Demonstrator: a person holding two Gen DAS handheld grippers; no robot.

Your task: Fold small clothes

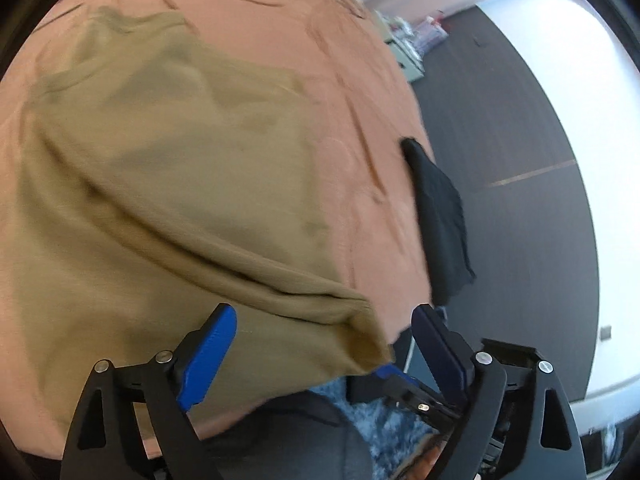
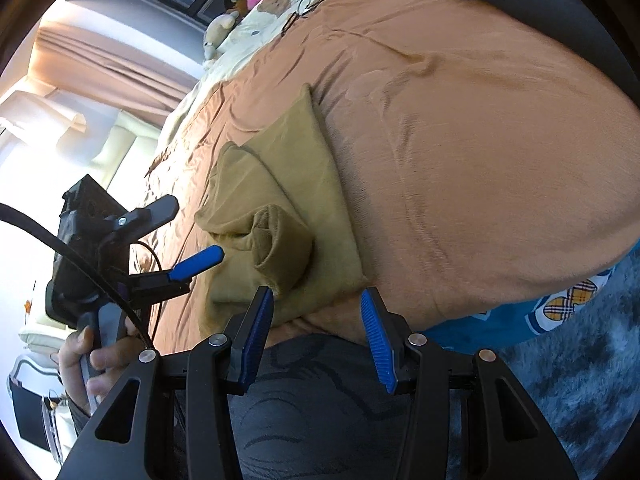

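A: Left wrist view first. Where is the garment?

B: The tan garment (image 1: 168,200) lies spread on the bed's orange cover (image 1: 280,12), with a folded corner reaching toward the camera. The left tool (image 1: 324,332) stands wide, its 2 blue pads well apart; the corner sits between them, but neither pad presses it. It is holding nothing.

A: Anything else there?

B: A dark cloth (image 1: 440,216) hangs over the bed's edge, apart from the tan piece.

A: How will the tan one handle?

B: Soft, thin and light, I judge. It creases easily and will sag if lifted by 1 point. Best taken at a hemmed edge or a corner, where the layers bunch thick enough for the pads to bite.

A: Now the right wrist view.

B: The garment (image 2: 304,184) lies partly folded near the bed's near edge, with a rolled sleeve or cuff on top. The right tool (image 2: 318,340) sits half-open just short of it, pads apart and gripping nothing.

A: And the poses?

B: Both tools tilt downward toward the bed. The left tool (image 2: 196,260) shows at the left, beside the garment's edge, and the person's hand (image 2: 100,356) grips its handle from below.
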